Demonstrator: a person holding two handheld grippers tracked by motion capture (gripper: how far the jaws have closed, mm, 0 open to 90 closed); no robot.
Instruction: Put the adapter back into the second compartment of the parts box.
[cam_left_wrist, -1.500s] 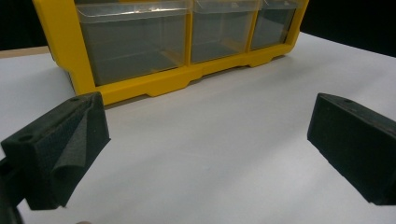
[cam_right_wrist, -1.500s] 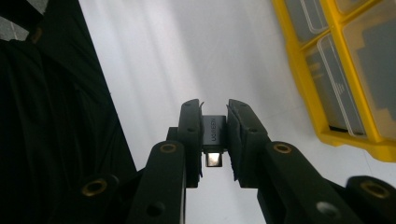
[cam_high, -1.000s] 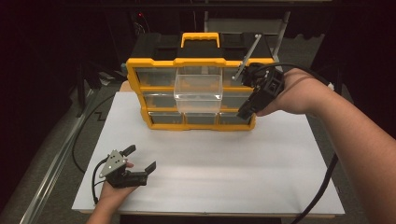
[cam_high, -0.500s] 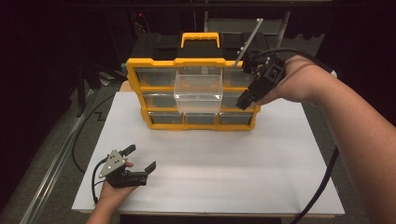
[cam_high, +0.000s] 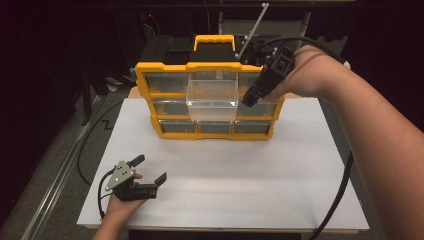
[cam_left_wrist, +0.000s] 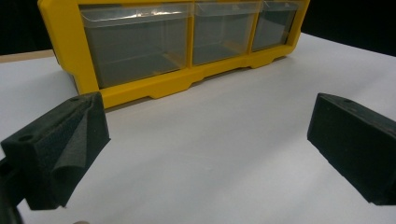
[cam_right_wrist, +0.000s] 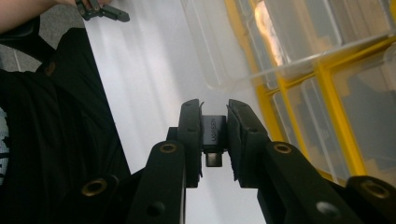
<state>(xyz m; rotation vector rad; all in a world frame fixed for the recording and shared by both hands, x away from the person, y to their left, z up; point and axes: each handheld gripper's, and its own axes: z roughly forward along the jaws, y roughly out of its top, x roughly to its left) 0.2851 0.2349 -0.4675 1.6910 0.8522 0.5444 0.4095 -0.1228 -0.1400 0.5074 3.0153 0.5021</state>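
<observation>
The right gripper (cam_right_wrist: 215, 140) is clenched on a small dark adapter (cam_right_wrist: 214, 134) beside the clear drawer (cam_high: 212, 95) pulled out of the yellow cabinet (cam_high: 167, 130), probably its destination, while the left gripper (cam_high: 142, 175) rests released, near left.

My high view: fixed above near edge, looks forward-down over whole worktop (cam_high: 300, 165), cabinet (cam_high: 165, 70) at 12 o'clock. Left tool cam: low, close, faces cabinet's bottom drawers. Right tool cam: looks steeply down past cabinet. All share cabinet.
</observation>
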